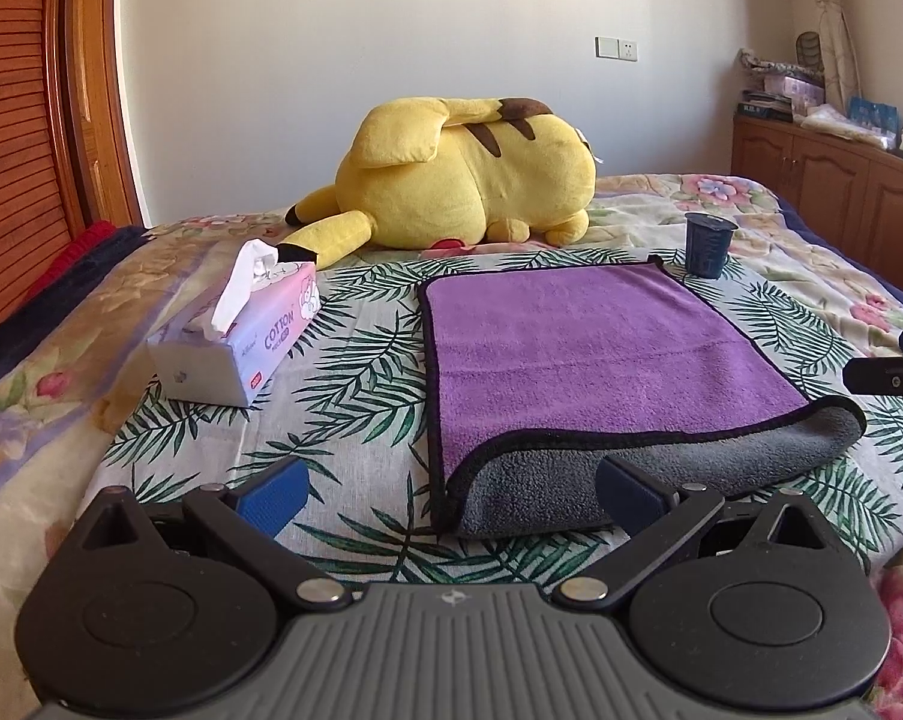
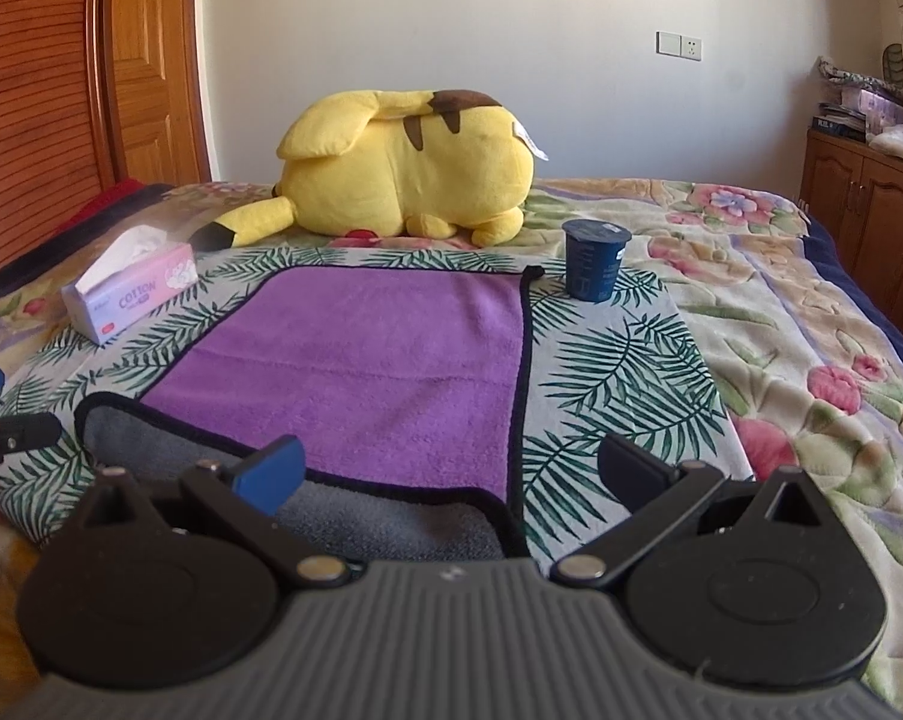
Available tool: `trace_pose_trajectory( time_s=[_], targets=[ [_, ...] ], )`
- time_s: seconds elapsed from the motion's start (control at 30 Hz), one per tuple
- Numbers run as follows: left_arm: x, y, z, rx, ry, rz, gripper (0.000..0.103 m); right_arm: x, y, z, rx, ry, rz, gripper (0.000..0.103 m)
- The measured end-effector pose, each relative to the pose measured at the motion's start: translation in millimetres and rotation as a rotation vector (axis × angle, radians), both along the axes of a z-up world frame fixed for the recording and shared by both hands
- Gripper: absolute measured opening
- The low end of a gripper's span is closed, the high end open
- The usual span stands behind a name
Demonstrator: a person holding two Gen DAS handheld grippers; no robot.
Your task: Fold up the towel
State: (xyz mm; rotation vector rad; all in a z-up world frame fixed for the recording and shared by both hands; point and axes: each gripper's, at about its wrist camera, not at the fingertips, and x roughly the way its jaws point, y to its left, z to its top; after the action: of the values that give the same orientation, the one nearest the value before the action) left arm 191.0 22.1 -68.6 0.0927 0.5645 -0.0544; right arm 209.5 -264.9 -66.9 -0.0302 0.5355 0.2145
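Note:
A purple towel [image 1: 595, 348] with black trim lies on the leaf-print cloth on the bed; it also shows in the right wrist view [image 2: 367, 372]. Its grey underside [image 1: 649, 468] sticks out along the near edge, under the purple layer. My left gripper [image 1: 451, 495] is open and empty, just before the towel's near left corner. My right gripper [image 2: 451, 471] is open and empty, over the towel's near right corner. The right gripper's tip shows at the right edge of the left wrist view [image 1: 889, 372].
A tissue pack [image 1: 235, 336] lies left of the towel. A dark blue cup [image 1: 708, 245] stands at the towel's far right corner. A yellow plush toy [image 1: 469, 180] lies behind. A wooden cabinet [image 1: 835, 186] stands right of the bed.

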Motion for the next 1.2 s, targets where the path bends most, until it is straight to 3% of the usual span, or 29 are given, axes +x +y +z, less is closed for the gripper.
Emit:
trace_pose_trajectory(
  time_s=[0.2,0.53,0.67,0.77,1.2],
  targets=[
    [12,4,-4,-0.036,0.012,-0.016,0.083,9,-1,-5,0.005,0.027,0.020,0.103],
    [27,3,-16,-0.044,0.046,-0.049,0.064,25,0,-15,-0.010,0.071,0.051,0.103],
    [32,6,-19,-0.061,0.051,-0.050,0.061,30,1,-21,-0.016,0.106,0.066,0.102],
    [36,7,-20,-0.073,0.056,-0.050,0.055,34,1,-25,-0.012,0.140,0.069,0.092],
    [42,10,-24,-0.106,0.084,-0.055,0.024,41,-5,-28,0.038,0.239,0.101,0.082]
  ],
)
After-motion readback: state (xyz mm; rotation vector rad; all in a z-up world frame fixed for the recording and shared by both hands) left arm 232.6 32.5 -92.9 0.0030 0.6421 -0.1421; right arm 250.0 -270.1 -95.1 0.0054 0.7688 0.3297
